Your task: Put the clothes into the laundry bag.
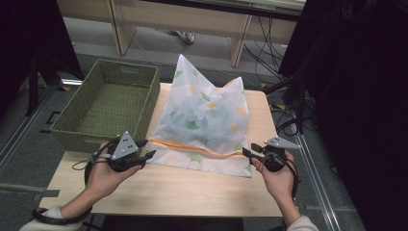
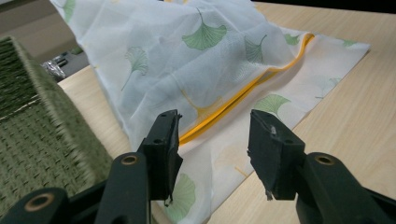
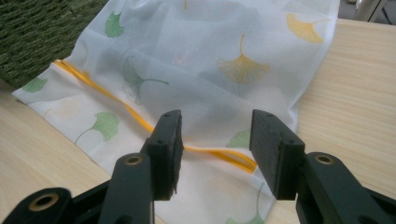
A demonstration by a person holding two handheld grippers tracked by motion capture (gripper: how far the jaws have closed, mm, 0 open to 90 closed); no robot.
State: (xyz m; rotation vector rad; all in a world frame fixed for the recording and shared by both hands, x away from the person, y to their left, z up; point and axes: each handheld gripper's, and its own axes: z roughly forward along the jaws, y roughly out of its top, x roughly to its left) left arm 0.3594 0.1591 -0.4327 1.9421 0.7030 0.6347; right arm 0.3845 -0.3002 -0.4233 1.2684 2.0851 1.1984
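Note:
A white mesh bag (image 1: 204, 120) printed with green and yellow ginkgo leaves stands puffed up on the wooden table (image 1: 183, 190), with an orange zipper (image 1: 192, 148) running along its near side. My left gripper (image 1: 146, 149) is open at the bag's near left corner, nothing between its jaws. In the left gripper view the bag (image 2: 196, 56) and zipper (image 2: 243, 93) lie just beyond my left gripper (image 2: 214, 135). My right gripper (image 1: 251, 151) is open at the near right corner. The right gripper view shows the zipper (image 3: 116, 105) past my right gripper (image 3: 215, 140).
An empty green woven basket (image 1: 108, 103) sits at the table's left, close to the bag; its wall (image 2: 42, 140) fills the left side of the left gripper view. Cables and a stand (image 1: 288, 86) crowd the floor to the right. Bare tabletop lies in front of the bag.

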